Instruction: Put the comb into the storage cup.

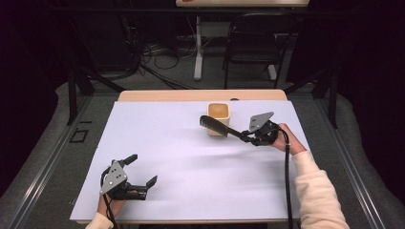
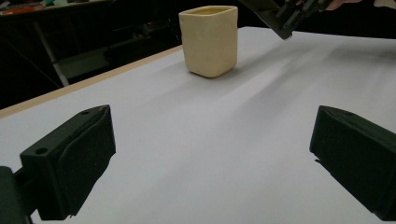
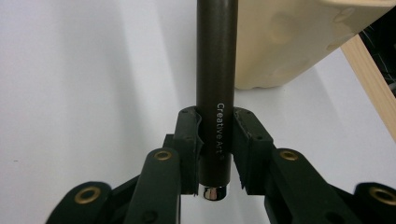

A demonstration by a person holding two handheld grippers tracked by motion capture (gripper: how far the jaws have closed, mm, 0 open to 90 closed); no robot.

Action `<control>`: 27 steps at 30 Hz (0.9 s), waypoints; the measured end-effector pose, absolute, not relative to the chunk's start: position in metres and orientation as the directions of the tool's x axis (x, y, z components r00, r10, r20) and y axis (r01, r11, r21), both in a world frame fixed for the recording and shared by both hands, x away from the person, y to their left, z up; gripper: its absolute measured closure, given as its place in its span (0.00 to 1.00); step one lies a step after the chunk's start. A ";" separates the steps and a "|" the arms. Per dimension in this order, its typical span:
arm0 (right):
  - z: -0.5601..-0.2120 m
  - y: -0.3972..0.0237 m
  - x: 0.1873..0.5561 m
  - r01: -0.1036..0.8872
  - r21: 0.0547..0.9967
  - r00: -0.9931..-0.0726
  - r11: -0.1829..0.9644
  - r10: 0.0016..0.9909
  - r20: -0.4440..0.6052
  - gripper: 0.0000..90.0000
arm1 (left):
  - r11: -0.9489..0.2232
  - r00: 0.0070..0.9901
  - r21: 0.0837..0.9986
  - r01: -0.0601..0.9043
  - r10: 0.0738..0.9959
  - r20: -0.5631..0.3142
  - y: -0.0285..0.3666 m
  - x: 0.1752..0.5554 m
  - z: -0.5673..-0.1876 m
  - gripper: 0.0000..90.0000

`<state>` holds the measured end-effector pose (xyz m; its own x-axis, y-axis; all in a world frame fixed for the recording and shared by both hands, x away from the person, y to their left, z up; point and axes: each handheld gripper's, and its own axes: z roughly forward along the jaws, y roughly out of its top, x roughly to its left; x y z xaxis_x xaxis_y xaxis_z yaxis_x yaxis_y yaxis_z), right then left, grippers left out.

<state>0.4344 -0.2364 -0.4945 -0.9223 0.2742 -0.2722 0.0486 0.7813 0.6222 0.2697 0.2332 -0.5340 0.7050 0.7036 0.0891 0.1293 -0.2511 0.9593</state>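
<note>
Nearest the high camera, the left gripper [image 1: 138,177] rests near the table's front edge, jaws wide apart and empty. Farther back, the right gripper [image 1: 244,135] is clamped on a dark brush [image 1: 218,126] held across the cream cup [image 1: 220,112]. Its own view shows "Creative Art" on the handle; the high view shows the flat head.

The white counter [image 1: 191,157] is evenly lit from above, and the room around it falls into near-black. Soft streaky shadows cross the counter near the cream cup [image 2: 208,39]. The high view is slightly soft and grainy.
</note>
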 end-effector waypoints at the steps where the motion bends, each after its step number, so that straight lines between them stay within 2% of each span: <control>1: -0.495 -0.236 0.434 0.053 0.629 -0.920 0.776 0.283 -0.272 0.81 | -0.251 0.705 0.959 0.129 0.704 0.089 0.233 0.270 -0.534 0.00; 18: -0.486 -0.224 0.425 0.074 0.669 -0.906 0.740 0.330 -0.266 0.81 | -0.245 0.704 0.961 0.128 0.705 0.086 0.234 0.270 -0.534 0.00; 27: -0.482 -0.224 0.423 0.104 0.705 -0.887 0.701 0.386 -0.254 0.81 | -0.244 0.704 0.961 0.129 0.705 0.084 0.234 0.269 -0.533 0.00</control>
<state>0.4227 -0.2239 -0.4820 -0.8868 0.3863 -0.2538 0.1037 0.7013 0.7053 0.2689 0.2338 -0.5333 0.7041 0.7051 0.0843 0.1289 -0.2437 0.9613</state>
